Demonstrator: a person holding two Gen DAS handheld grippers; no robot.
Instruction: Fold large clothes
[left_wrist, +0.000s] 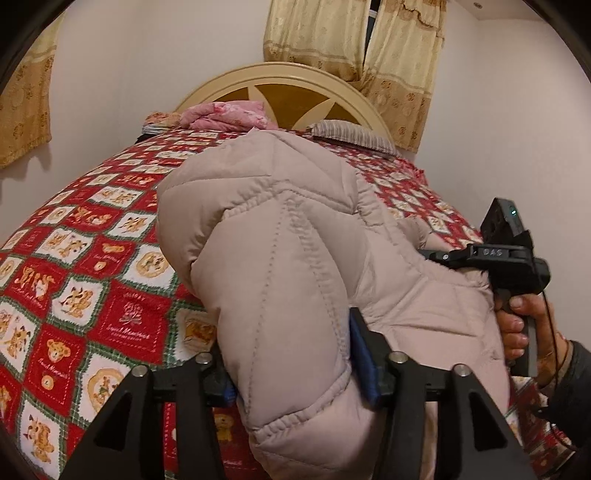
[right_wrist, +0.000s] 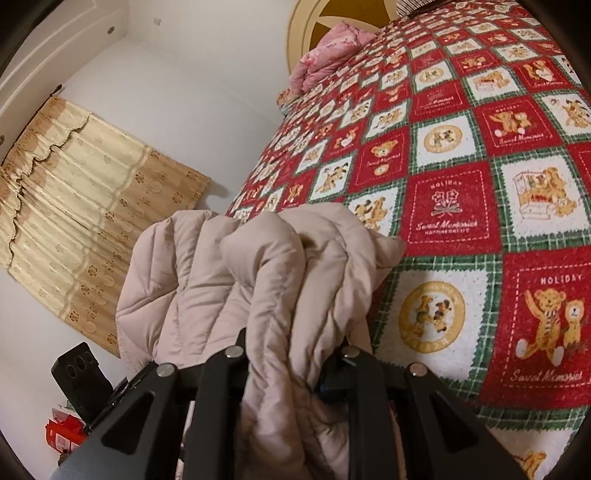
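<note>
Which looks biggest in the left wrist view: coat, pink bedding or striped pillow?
1. Coat, by far, though it is nearest the camera.
2. Pink bedding and striped pillow look alike; no ranking.

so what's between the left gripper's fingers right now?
A puffy fold of the beige quilted jacket, likely a sleeve, fills the left gripper, shown in the left wrist view.

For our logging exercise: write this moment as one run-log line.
phase: lifting | left gripper: shut on quilted beige coat | right gripper: shut on coat | under: teddy-bear bedspread
</note>
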